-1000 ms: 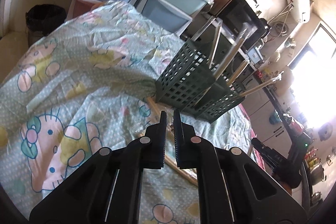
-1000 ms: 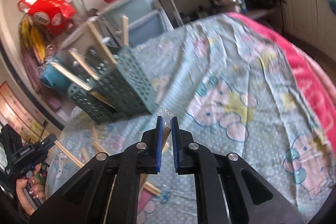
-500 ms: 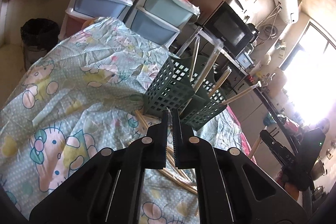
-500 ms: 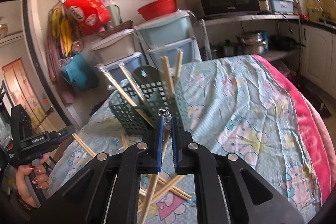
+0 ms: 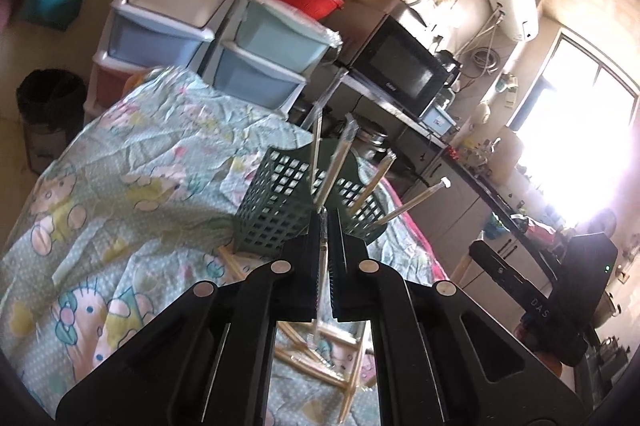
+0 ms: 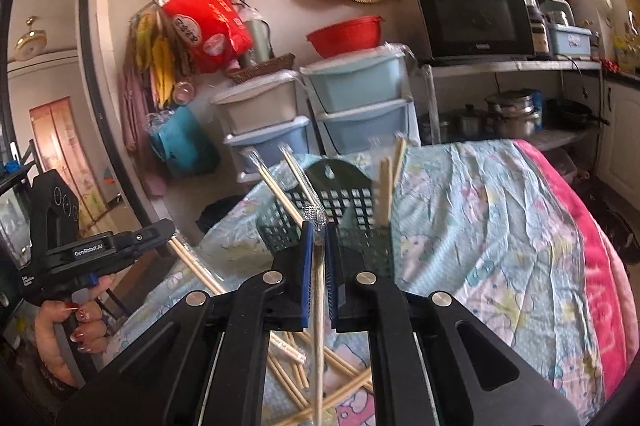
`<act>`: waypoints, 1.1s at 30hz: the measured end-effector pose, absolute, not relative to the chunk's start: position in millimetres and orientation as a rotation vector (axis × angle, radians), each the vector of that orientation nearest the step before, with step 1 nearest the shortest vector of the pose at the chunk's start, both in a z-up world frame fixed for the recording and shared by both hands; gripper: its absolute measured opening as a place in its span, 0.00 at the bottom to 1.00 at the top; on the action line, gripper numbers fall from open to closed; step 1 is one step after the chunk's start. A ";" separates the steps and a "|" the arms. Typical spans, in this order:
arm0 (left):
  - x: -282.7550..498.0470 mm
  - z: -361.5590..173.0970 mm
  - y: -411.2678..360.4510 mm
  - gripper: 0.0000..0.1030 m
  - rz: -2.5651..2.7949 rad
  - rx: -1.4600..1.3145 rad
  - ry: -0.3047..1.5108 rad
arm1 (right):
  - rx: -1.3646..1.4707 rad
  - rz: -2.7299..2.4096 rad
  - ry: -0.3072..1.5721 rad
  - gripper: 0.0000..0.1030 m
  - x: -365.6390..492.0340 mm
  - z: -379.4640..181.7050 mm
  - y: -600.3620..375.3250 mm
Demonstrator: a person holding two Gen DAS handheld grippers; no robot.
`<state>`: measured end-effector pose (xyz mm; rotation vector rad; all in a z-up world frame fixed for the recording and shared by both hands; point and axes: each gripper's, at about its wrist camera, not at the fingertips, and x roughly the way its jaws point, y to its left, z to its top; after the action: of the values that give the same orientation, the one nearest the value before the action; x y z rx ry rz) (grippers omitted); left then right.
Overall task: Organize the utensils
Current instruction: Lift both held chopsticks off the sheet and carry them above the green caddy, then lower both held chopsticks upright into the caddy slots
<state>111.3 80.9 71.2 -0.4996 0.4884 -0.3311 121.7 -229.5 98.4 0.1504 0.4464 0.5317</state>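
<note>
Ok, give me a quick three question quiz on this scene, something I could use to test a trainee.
1. True or false: the left gripper is shut on a wrapped chopstick pair.
2. What does the right gripper hold? A) spoon B) wrapped chopsticks C) nothing
3. Fill in: more wrapped chopsticks stand in the green ____.

Key: 1 true; 2 B; 3 basket.

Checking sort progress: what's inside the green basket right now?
Several wrapped chopstick pairs stand in the green mesh basket, leaning out over its rim. The claws and basket walls cover their lower ends, so the bottom and an exact count can't be seen.
</note>
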 end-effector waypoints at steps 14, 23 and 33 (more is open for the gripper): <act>120.6 114.0 72.4 0.02 -0.375 -0.444 0.412 | 0.103 0.552 0.334 0.06 128.2 138.1 -213.6; 127.2 142.3 71.3 0.02 -0.394 -0.420 0.353 | 0.095 0.553 0.284 0.06 130.8 156.4 -211.3; 135.8 168.1 70.4 0.02 -0.423 -0.409 0.305 | 0.079 0.539 0.230 0.06 137.1 177.5 -211.5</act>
<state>135.8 70.4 168.1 -0.4085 0.3052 -0.4234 137.1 -211.5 177.5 0.0791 0.2304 0.5387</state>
